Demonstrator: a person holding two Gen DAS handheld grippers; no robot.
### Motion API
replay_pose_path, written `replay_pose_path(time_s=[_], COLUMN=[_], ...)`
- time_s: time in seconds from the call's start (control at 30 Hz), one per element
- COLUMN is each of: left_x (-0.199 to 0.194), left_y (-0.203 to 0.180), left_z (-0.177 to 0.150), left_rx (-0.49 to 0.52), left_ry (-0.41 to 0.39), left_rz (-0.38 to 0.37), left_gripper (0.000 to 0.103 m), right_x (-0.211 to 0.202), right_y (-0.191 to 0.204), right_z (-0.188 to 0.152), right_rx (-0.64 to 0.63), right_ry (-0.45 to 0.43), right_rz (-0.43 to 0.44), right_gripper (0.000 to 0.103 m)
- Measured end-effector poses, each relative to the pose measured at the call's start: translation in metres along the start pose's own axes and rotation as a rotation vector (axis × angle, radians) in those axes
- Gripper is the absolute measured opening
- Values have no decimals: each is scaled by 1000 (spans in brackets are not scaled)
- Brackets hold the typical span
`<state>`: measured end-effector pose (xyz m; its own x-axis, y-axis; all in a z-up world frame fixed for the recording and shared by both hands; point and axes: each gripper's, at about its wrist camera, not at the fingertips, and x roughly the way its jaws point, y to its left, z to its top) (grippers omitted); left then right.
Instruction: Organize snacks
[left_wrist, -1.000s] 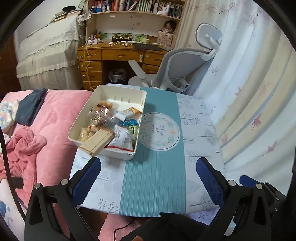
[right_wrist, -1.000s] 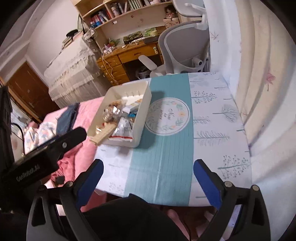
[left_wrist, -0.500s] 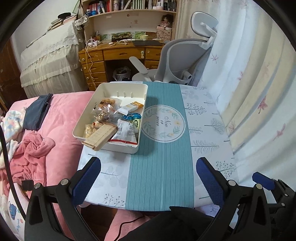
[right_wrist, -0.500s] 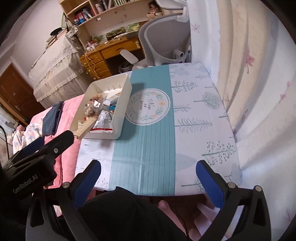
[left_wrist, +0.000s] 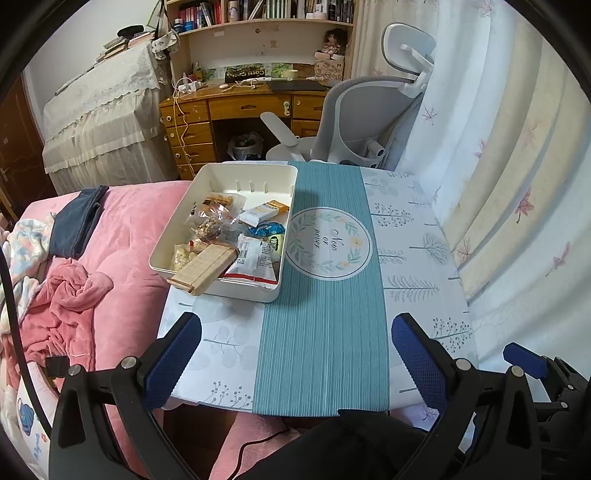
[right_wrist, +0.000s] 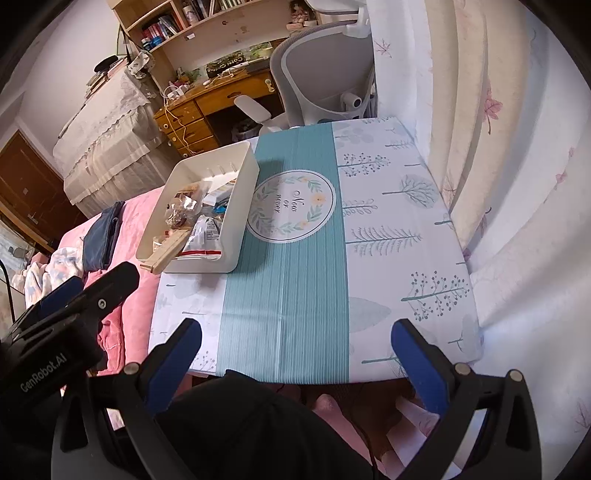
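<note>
Both left gripper (left_wrist: 295, 354) & right gripper (right_wrist: 295, 354) jaws wide open, empty; snack bin (left_wrist: 184, 221) at counter (left_wrist: 406, 258) left edge w/ wafer pack (left_wrist: 203, 266) overhanging rim, so a nudge could tip it onto bed (left_wrist: 125, 236).

Left tool (left_wrist: 295, 354) and right tool (right_wrist: 295, 354): black frames, blue textured finger pads (left_wrist: 171, 360), silver screws (right_wrist: 460, 368); white "GenRobot.AI" lettering on the left tool's housing. Black trousers.

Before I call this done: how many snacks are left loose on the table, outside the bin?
0. None shows on the tablecloth; every visible snack is in the white bin at the table's far left, though the cracker pack overhangs its near rim. The bin may hide more.
</note>
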<state>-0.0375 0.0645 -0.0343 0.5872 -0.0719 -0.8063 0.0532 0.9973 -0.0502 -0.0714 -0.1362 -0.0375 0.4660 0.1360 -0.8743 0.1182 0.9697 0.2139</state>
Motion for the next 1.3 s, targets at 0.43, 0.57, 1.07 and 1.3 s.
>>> replay_pose_path(time_s=[0.43,0.57,1.07,1.3], left_x=[-2,-1,5,6], left_y=[-6,-13,-27,-29], left_z=[3,6,16,17], left_rx=[9,22,58,65], left_ry=[-2,-4,-8,-8], left_rz=[-1,-3,-9,-9], left_gripper=[102,102,102,102], right_x=[0,0,3,4], right_y=[-1,-7,-22,-24], right_z=[2,4,7,8], right_rx=[-7,-3,21,32], right_ry=[3,4,20,25], right_rz=[-2,-3,-27,-32], right_gripper=[103,103,103,103])
